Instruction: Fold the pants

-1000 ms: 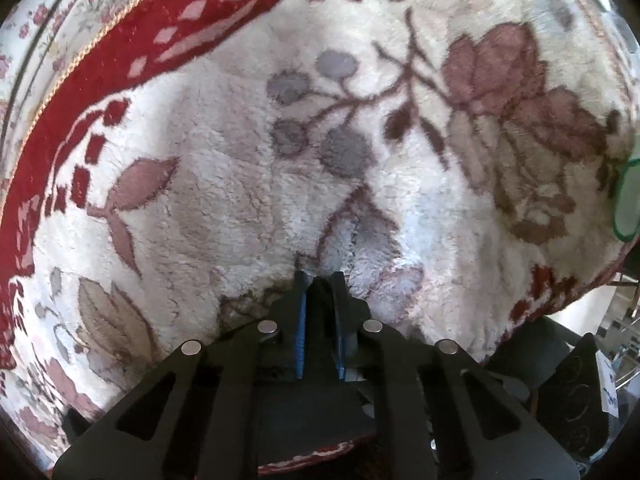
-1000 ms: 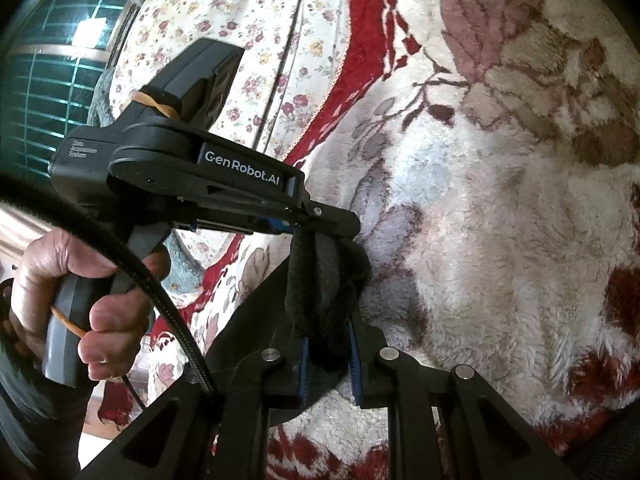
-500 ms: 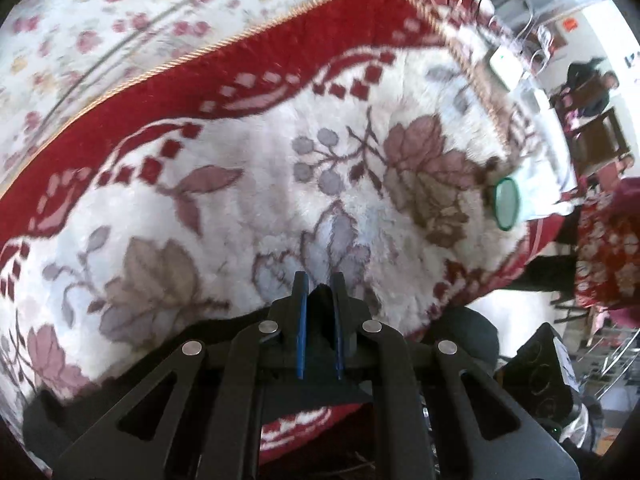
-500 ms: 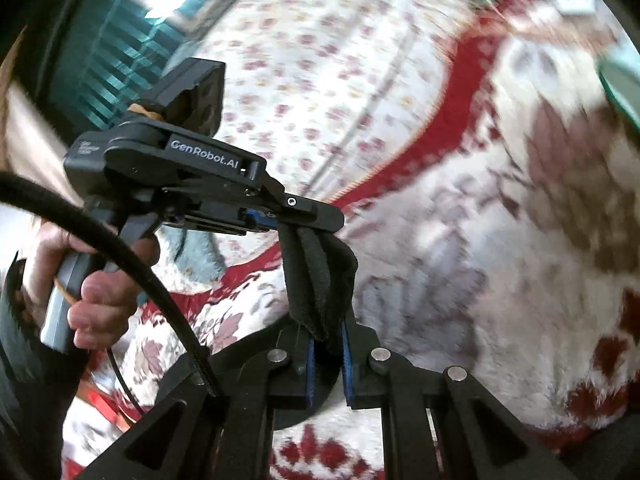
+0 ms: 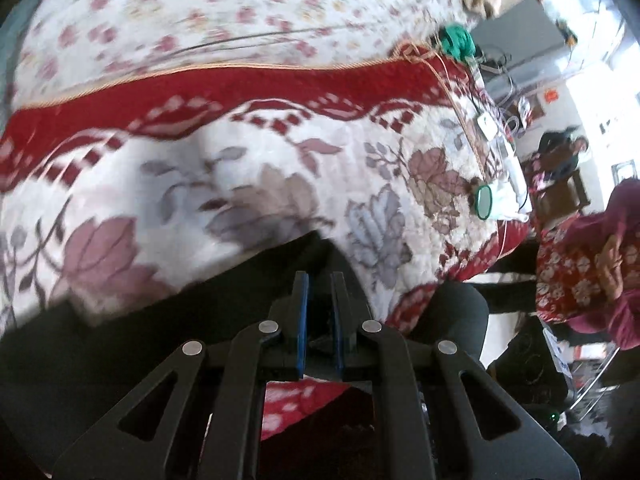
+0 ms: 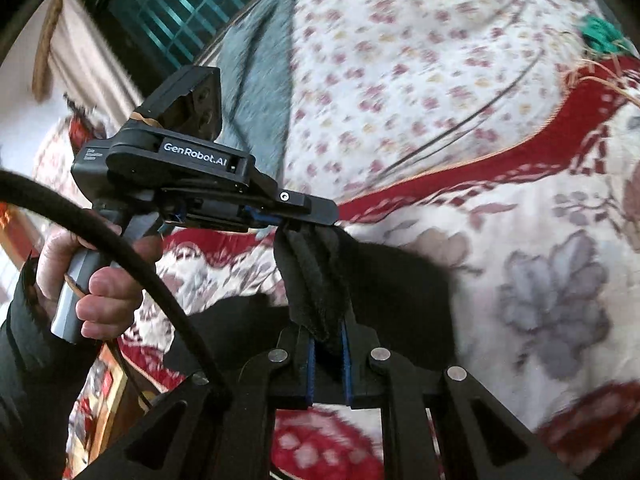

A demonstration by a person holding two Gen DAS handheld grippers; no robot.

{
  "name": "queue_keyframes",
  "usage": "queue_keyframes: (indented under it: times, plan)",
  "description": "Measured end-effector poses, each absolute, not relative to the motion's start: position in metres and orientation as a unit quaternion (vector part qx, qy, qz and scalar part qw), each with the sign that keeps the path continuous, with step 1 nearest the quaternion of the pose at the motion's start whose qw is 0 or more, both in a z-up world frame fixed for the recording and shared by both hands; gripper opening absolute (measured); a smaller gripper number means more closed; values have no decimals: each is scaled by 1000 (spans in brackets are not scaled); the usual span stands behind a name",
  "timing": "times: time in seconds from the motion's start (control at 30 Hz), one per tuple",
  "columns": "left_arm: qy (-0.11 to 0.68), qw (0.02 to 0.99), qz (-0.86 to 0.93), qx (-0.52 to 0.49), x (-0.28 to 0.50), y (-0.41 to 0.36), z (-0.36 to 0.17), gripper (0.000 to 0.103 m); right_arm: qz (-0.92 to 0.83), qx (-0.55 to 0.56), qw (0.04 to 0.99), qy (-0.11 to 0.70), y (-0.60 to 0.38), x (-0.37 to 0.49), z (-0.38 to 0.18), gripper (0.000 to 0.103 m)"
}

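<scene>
Both tongs are clamped on one bunched edge of the black pants point(image 6: 320, 280), which hang lifted above the flowered blanket point(image 6: 540, 280) on the bed. The right tongs point(image 6: 328, 344) pinch the lower end of the bunch; their jaws have just been closing on it. The left tongs point(image 6: 296, 216), held by a hand point(image 6: 96, 276), grip it from above. Risk: the thick bunch could slip from either pinch, dropping the fold. Trailing cloth may drag across the plush blanket and skew the crease.

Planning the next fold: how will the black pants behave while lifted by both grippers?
Likely floppy: the pants bunch and sag between the left gripper and right gripper. Probably not slippery, since the fabric looks fuzzy. Expect loose cloth to trail over the blanket.
</scene>
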State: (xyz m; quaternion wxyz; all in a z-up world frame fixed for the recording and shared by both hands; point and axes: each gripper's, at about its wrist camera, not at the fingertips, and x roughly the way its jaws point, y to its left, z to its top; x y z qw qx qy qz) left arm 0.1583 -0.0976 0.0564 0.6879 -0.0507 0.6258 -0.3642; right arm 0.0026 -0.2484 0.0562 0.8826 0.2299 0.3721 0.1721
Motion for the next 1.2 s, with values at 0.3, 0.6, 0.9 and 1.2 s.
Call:
queue_keyframes:
  times: [0.3, 0.6, 0.9, 1.2]
  plan:
    - [622, 695, -340, -123, 164, 7, 19, 9, 200, 181, 865, 423, -149, 26, 21, 9]
    - [615, 700, -316, -178, 172, 53, -17, 9, 182, 183, 849, 460, -108, 45, -19, 9]
    - [551, 730, -324, -244, 166, 85, -3, 9, 158, 214, 863, 429, -106, 41, -1, 9]
    - [495, 755, -263, -339, 158, 141, -13, 9, 158, 215, 849, 456, -77, 54, -20, 9]
